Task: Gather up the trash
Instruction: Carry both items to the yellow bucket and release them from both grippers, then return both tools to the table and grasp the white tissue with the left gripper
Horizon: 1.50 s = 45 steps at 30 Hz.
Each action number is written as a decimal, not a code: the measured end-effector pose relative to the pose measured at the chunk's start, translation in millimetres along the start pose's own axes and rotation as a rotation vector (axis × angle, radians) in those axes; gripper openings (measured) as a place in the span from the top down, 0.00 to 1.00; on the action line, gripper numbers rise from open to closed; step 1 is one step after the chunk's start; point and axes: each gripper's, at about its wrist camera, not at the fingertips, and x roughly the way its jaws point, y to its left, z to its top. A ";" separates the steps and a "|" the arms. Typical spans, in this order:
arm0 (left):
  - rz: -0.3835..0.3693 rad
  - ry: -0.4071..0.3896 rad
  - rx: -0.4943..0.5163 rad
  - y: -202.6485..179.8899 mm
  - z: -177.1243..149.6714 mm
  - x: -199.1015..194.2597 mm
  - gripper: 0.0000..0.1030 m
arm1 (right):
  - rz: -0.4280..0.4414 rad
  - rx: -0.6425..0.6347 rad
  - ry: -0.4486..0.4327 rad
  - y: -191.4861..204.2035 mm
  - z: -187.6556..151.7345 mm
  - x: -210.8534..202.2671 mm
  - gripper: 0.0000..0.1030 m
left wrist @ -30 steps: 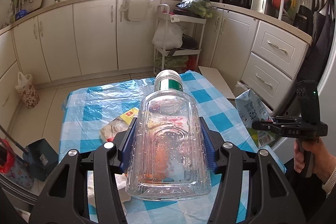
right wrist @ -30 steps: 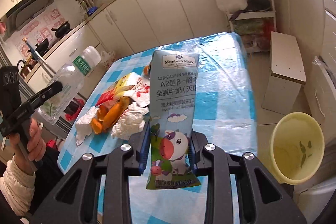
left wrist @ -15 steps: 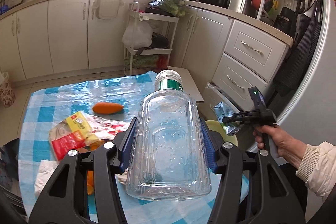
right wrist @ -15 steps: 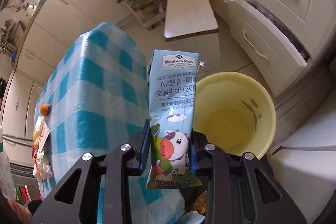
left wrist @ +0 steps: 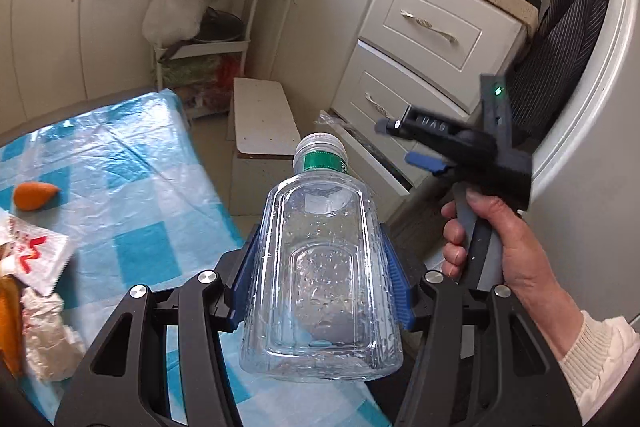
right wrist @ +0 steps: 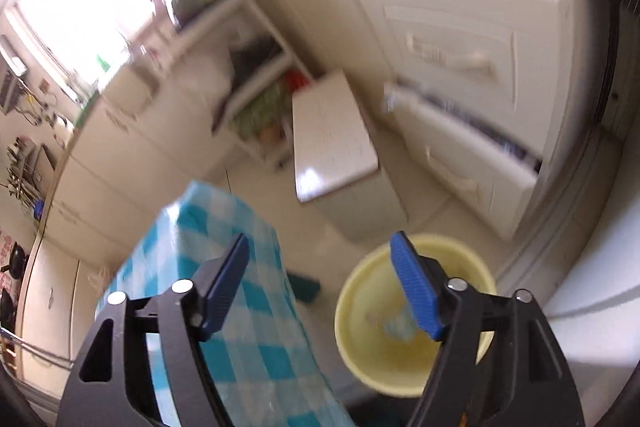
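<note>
My left gripper (left wrist: 318, 283) is shut on a clear plastic bottle (left wrist: 320, 267) with a green neck band, held over the table's right edge. My right gripper (right wrist: 320, 255) is open and empty above a yellow bin (right wrist: 368, 311) on the floor; it also shows in the left wrist view (left wrist: 404, 143), held in a hand. The milk carton (right wrist: 398, 325) lies inside the bin, blurred. More trash lies at the left of the blue checked table (left wrist: 132, 187): an orange scrap (left wrist: 34, 195), a white and red wrapper (left wrist: 36, 251) and crumpled paper (left wrist: 48, 339).
A white stool (left wrist: 262, 123) stands on the floor beyond the table. White drawers (left wrist: 424, 39) line the right side, one ajar. A shelf rack (left wrist: 208, 39) with bags stands by the cabinets.
My right gripper has opened and the milk carton has dropped into the yellow bin. My left gripper with the bottle has swung right, toward the table's right edge.
</note>
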 end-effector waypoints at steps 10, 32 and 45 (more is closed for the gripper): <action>0.039 0.210 -0.032 -47.5 16.6 151.3 0.48 | -0.055 0.050 -0.195 -22.7 23.2 -33.4 0.25; 0.439 -0.092 0.079 38.2 -4.3 -41.8 0.20 | -0.049 -0.396 -0.188 86.6 -12.9 -20.1 0.22; 0.656 -0.158 0.051 122.8 -47.6 -165.7 0.13 | 0.082 -0.651 -0.220 177.0 -64.8 -39.6 0.12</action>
